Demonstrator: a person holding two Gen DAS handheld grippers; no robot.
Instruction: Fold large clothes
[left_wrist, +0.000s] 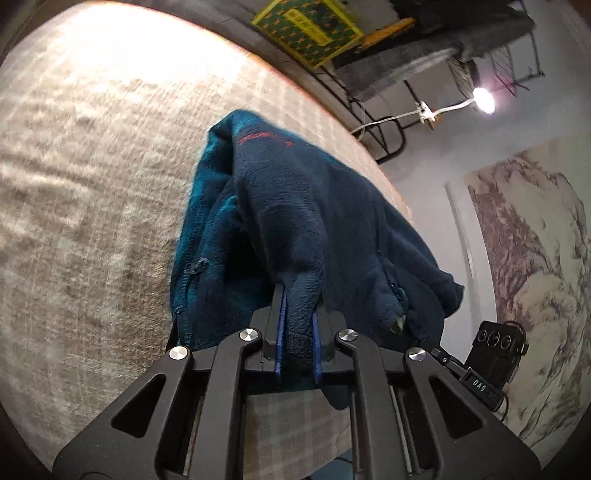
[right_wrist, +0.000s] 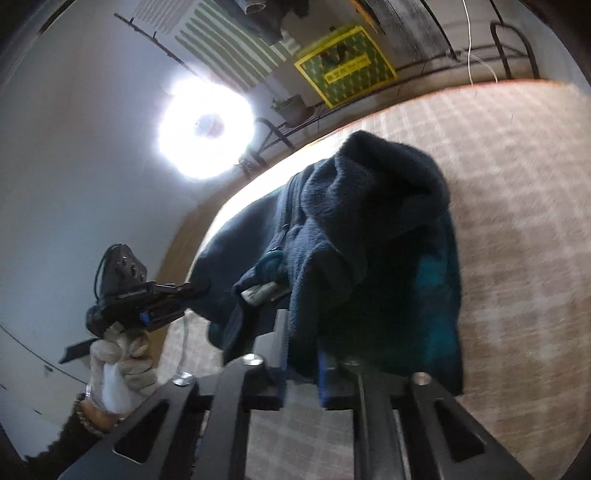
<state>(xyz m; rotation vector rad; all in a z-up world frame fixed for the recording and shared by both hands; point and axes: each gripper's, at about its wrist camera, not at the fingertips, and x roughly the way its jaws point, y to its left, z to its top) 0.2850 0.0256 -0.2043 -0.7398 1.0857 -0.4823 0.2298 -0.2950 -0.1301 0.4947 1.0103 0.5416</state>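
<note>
Barely begun: dark blue fleece zip jacket (left_wrist: 295, 221) bunched at frame centre over beige checked bed cover (left_wrist: 92, 184), unfolded, pinched by both closed fingers (left_wrist: 279, 314).

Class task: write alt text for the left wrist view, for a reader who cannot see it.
The left hand-held gripper is shut on a fold of a dark blue fleece jacket, which hangs bunched above a beige checked bed cover. At lower right the right hand-held gripper also meets the fleece; a lamp shines beyond the bed.
</note>
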